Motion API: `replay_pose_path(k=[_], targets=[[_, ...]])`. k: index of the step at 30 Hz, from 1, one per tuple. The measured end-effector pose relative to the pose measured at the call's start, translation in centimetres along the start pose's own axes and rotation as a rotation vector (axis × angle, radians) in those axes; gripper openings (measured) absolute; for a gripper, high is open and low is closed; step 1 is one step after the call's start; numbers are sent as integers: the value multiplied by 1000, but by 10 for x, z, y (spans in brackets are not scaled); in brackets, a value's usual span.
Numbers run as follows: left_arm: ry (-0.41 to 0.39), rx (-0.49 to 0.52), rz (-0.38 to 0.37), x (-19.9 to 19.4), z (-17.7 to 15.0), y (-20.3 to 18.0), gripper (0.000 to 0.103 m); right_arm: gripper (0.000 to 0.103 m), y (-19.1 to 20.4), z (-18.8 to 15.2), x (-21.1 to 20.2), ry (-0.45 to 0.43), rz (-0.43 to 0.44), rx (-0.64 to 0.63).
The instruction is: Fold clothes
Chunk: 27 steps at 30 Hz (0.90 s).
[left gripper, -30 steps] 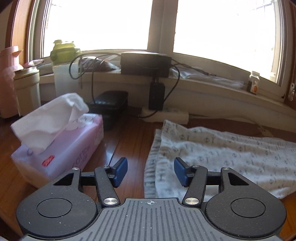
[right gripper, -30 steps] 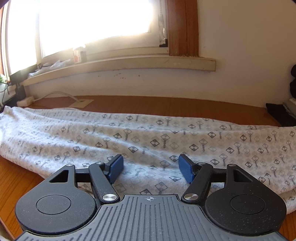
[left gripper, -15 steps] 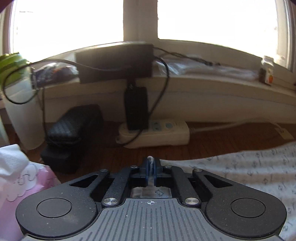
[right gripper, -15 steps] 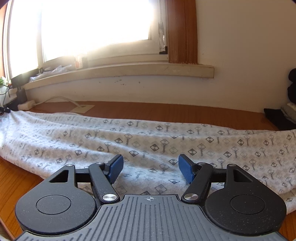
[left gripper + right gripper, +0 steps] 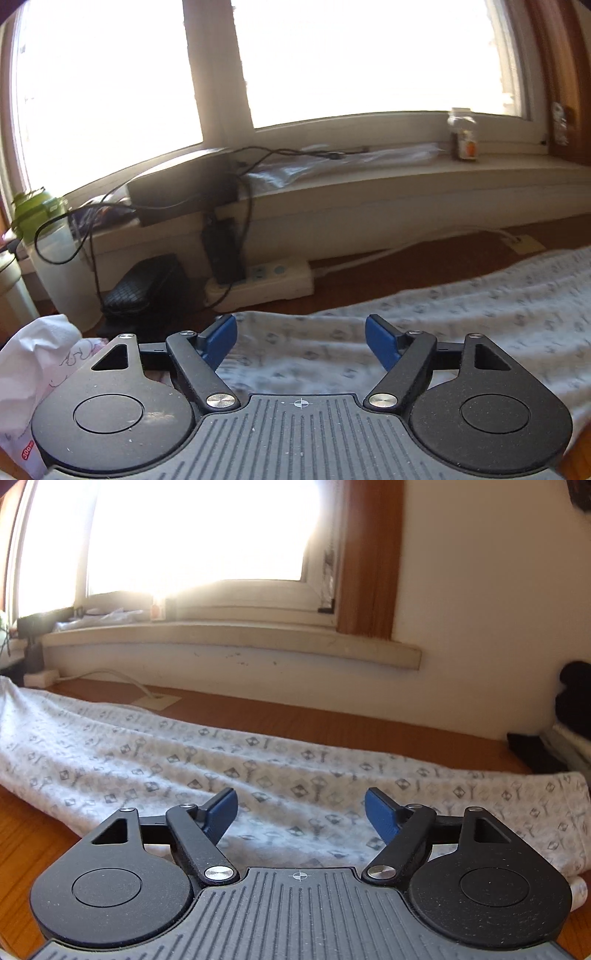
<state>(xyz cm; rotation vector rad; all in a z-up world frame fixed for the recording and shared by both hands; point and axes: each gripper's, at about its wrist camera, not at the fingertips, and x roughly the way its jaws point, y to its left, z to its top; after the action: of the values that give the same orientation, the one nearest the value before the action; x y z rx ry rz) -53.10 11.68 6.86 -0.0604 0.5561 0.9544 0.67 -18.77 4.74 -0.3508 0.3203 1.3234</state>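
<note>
Garment (image 5: 258, 775) edge near power strip (image 5: 273, 277)

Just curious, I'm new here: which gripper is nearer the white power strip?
Left. The left gripper faces the power strip close ahead; from the right gripper it sits far off left.

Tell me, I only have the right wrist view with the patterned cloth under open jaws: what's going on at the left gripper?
Observer: The left gripper has its jaws opening over the left end of the patterned cloth, with nothing pinched between them.
Operator: Anything close beside it?
Observer: A pink tissue box sits just to its left, with a tissue sticking up.
Operator: And beyond the cloth's end?
Observer: A white power strip lies on the wooden table below the sill, with a black adapter plugged in.
</note>
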Motion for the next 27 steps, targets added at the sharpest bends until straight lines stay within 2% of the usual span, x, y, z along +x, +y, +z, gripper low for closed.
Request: replay_pose_path(k=[3, 6, 8, 12, 14, 16, 18, 21, 27], targets=[[-14, 56, -75, -17, -4, -44, 83, 74, 19, 4, -2, -6, 77, 8], [-37, 108, -166, -31, -8, -88, 90, 63, 47, 9, -4, -11, 152, -30], [-50, 155, -203, -39, -12, -116, 90, 63, 66, 13, -5, -11, 203, -54], [-65, 248, -196, -48, -22, -165, 94, 63, 95, 17, 0, -1, 271, -75], [-62, 275, -197, -50, -25, -180, 94, 64, 107, 19, 4, 5, 293, -74], [-58, 291, -209, -53, -28, -189, 103, 65, 118, 18, 7, 8, 313, -80], [-66, 301, -217, -57, -32, -197, 103, 66, 126, 17, 9, 16, 320, -93], [-72, 372, -221, -67, -40, -213, 103, 70, 122, 17, 10, 19, 319, -75], [-87, 530, -187, -71, -50, -243, 101, 71, 101, 17, 13, 27, 354, 53]])
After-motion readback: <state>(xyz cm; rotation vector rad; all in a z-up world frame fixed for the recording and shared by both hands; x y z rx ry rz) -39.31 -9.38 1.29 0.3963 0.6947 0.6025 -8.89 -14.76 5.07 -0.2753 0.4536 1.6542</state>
